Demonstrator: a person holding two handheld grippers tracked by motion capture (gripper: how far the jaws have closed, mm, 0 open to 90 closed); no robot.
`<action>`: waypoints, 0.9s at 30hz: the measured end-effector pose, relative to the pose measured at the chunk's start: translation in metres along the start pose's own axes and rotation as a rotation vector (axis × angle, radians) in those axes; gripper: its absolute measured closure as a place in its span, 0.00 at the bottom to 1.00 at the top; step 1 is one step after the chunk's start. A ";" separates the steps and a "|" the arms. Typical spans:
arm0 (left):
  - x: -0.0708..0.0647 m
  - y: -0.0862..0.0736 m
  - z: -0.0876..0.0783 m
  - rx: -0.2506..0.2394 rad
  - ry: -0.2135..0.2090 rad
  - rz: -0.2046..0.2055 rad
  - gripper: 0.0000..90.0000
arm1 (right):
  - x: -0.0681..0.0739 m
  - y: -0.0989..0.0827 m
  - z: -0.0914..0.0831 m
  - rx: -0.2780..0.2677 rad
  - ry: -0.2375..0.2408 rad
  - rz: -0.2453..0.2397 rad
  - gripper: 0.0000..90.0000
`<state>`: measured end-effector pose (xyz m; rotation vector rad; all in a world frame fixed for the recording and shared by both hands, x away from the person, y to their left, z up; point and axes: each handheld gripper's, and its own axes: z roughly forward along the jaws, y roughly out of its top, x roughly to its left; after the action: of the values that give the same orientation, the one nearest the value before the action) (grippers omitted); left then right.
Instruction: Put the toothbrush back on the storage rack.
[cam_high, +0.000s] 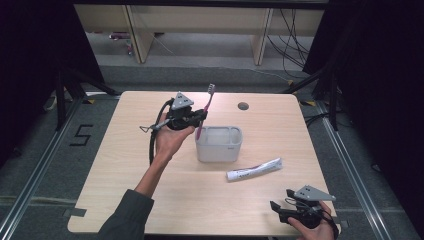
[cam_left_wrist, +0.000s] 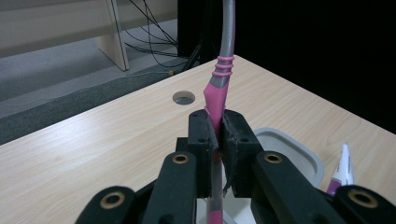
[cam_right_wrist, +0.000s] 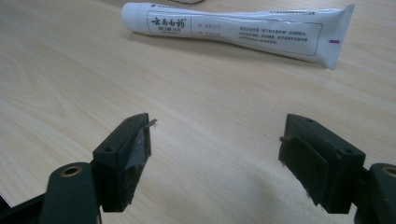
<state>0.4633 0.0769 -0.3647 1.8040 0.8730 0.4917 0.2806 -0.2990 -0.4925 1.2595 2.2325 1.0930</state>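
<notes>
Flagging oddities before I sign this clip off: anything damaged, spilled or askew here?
One small thing: pad lining on the right gripper peels up in a loose flap. Otherwise the toothbrush is clamped by the left gripper; the toothpaste tube lies intact.

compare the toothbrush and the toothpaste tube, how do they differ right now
The toothbrush is pink and thin; the toothpaste tube is white and broader. The toothbrush stands nearly upright, clamped in the left hand-held gripper above the grey container; the toothpaste tube lies flat and unheld on the table, beyond the open right hand-held gripper.
</notes>
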 end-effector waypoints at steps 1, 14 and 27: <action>0.000 0.001 0.001 0.000 0.000 -0.004 0.91 | 0.000 0.000 0.000 0.000 0.000 0.000 0.28; 0.001 -0.002 0.016 -0.008 0.027 -0.024 0.91 | 0.001 0.000 0.000 0.004 0.006 0.005 0.28; 0.004 -0.019 0.029 0.008 0.045 -0.055 0.91 | 0.004 0.000 0.000 0.011 0.016 0.040 0.28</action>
<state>0.4789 0.0661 -0.3940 1.7774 0.9541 0.4964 0.2786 -0.2959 -0.4923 1.3095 2.2370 1.1111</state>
